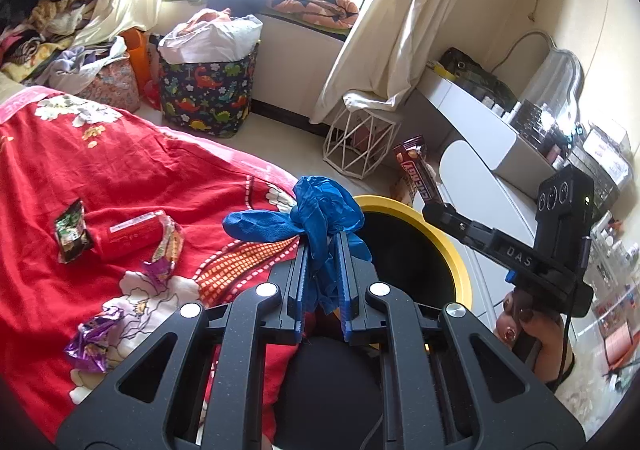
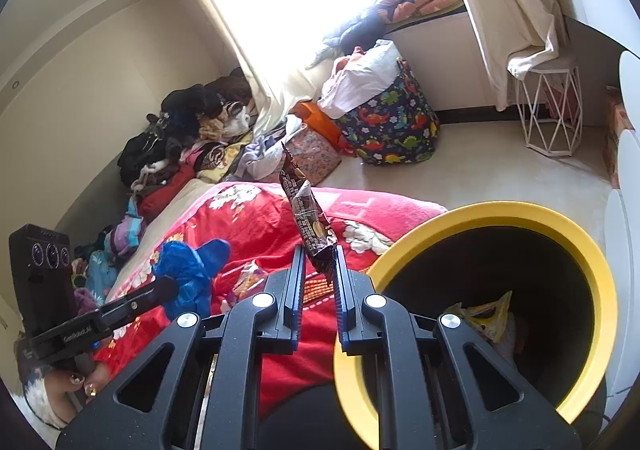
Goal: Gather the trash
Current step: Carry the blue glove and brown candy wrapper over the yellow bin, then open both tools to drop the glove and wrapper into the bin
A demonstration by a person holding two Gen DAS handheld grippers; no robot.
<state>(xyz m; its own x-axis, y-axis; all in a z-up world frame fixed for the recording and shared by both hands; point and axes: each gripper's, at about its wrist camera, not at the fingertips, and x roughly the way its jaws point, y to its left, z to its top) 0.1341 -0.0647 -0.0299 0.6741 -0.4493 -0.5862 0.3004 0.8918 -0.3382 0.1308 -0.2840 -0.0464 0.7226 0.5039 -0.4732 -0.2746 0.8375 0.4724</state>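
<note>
My left gripper (image 1: 323, 240) is shut on a crumpled blue glove (image 1: 316, 216), held above the bed edge next to the yellow-rimmed black bin (image 1: 456, 254). My right gripper (image 2: 318, 250) is shut on a brown snack wrapper (image 2: 306, 210), held upright just left of the bin (image 2: 520, 210); the wrapper also shows in the left wrist view (image 1: 416, 170). The bin holds a yellow wrapper (image 2: 488, 316). On the red bedspread (image 1: 100, 170) lie a red packet (image 1: 132, 234), a dark green wrapper (image 1: 72, 232) and purple wrappers (image 1: 94, 338).
A dinosaur-print laundry basket (image 1: 208, 90) and a white wire stool (image 1: 360, 142) stand on the floor by the window. A white dresser (image 1: 480, 118) with clutter is at the right. Clothes pile up at the bed's far side (image 2: 192, 138).
</note>
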